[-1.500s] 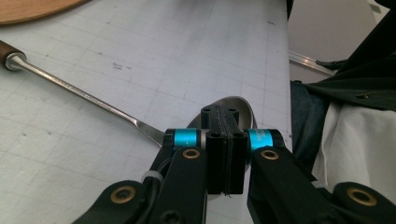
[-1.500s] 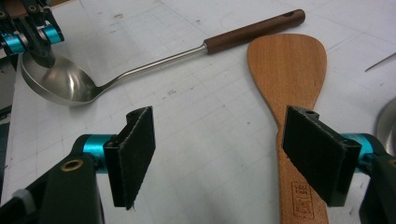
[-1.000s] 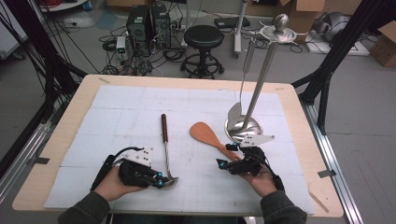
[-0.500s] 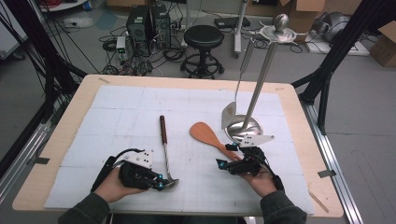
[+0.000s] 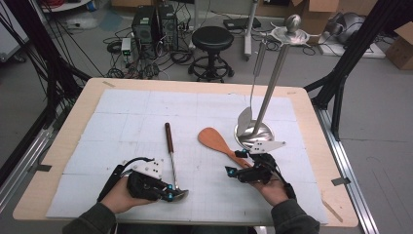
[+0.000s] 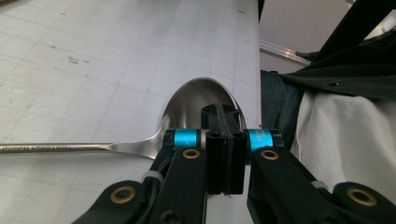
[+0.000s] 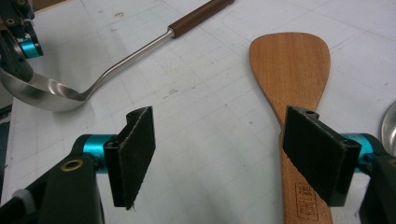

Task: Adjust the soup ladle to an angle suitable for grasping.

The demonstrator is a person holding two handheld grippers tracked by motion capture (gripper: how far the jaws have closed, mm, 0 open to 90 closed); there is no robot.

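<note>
Nothing has shifted since a second ago: both my hands rest near the table's point(image 5: 87, 141) front edge. My left gripper point(image 6: 225, 140) pinches the steel ladle's point(image 6: 196, 100) bowl rim. My right gripper point(image 7: 224, 154) stands spread, one pad over the wooden spatula's point(image 7: 292, 65) handle.

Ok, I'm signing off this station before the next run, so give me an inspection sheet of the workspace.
Surface: white gridded mat on a wooden table.
Job's things: steel ladle; wooden spatula.
Clutter: utensil stand with one hanging utensil.
Grippers: left gripper shut on the ladle's bowl rim; right gripper open, spatula handle beside one jaw.
Cables: black lead on left gripper.
Surroundings: stool, computer boxes, floor cables.
</note>
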